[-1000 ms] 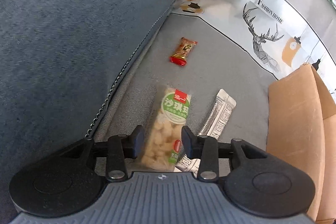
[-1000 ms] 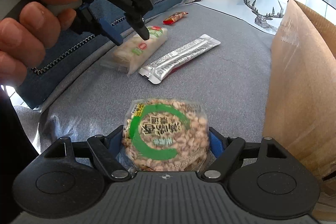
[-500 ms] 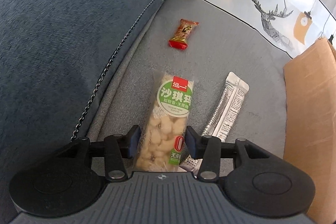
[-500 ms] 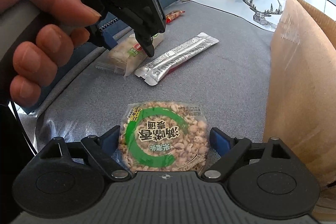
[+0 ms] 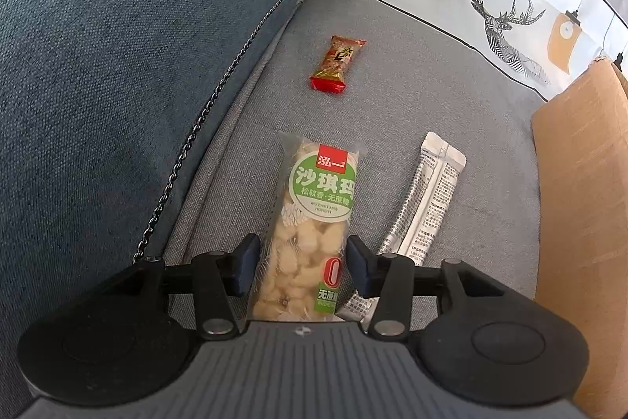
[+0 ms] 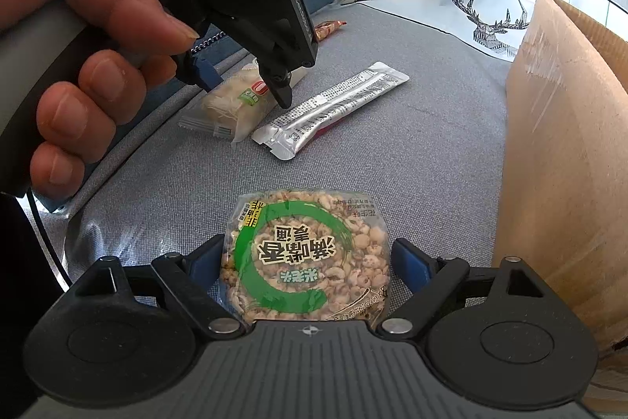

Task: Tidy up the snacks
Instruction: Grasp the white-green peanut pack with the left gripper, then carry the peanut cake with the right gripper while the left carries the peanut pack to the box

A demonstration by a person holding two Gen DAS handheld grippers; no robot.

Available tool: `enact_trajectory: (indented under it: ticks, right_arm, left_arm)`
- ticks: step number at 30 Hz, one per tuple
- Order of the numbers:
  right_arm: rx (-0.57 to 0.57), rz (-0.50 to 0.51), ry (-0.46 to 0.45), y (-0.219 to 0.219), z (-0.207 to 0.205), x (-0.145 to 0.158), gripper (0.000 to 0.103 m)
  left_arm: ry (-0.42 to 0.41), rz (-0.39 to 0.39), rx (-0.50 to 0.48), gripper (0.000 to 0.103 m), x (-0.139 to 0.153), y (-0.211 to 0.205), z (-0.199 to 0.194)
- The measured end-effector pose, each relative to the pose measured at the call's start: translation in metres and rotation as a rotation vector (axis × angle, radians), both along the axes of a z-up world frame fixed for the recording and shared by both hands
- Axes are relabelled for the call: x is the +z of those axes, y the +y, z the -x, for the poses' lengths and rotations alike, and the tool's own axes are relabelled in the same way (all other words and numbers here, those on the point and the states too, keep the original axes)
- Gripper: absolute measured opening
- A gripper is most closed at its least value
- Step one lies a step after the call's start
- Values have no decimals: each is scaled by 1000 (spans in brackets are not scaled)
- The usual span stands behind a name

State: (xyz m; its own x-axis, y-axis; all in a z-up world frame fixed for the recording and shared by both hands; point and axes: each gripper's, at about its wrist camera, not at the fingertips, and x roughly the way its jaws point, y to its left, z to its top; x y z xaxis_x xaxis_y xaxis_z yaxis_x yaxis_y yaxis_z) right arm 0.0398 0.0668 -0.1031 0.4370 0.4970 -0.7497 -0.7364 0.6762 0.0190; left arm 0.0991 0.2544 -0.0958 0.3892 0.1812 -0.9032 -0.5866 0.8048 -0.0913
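Your left gripper (image 5: pixel 302 264) straddles the sachima bar (image 5: pixel 310 234), jaws spread, left of the cardboard box (image 5: pixel 581 222). Your right gripper (image 6: pixel 306 264) brackets the rice cracker pack (image 6: pixel 306 254) unclamped. Centre pads before closing.

Grey seat cover (image 5: pixel 451 97) — woven cloth, matt, fine even grain. Beside it the blue cushion (image 5: pixel 117 46): coarser weave, matt, edged with a metal zip chain (image 5: pixel 184 156) that glints.

On the grey cloth: long cake pack (image 5: pixel 314 222) in clear glossy plastic film, printed label; sachet (image 5: pixel 428 199) just beside it, silvery foil, crinkled, semi-gloss; small sweet (image 5: pixel 337 63) beyond, shiny red-gold foil wrap.

Round puffed-grain pack (image 6: pixel 306 262) — clear film, glossy, lumpy contents showing through.

Box (image 6: pixel 561 144) next to the grey cloth: brown corrugated cardboard, matt, a strip of shiny tape.

Gripper bodies: matt black plastic, ribbed grey base, blue pads (image 5: pixel 245 264), bright metal pins.
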Motion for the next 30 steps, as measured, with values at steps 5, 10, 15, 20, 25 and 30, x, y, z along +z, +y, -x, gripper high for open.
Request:
enact_trajectory:
  ticks: [5,10,15,20,25,30]
  right_arm:
    - [2,0,-4,0,0,1,88]
    - [8,-6,-12,-1,3,3,82]
    - [14,-3,-30,-3,7,4,81]
    - [2,-12,-69,-6,11,10,81]
    - [-6,-68,-131,-16,18,26,81]
    - [-3,-151,-221,-32,33,53,81]
  left_arm:
    - [2,-6,-7,52,0,0,-2]
    - [4,-13,-11,51,0,0,-4]
    - [-5,-12,-8,42,2,0,-2]
    - [-48,21,12,40,8,3,4]
    - [-186,36,5,40,31,-2,19]
    - [-385,22,-18,40,65,-12,48]
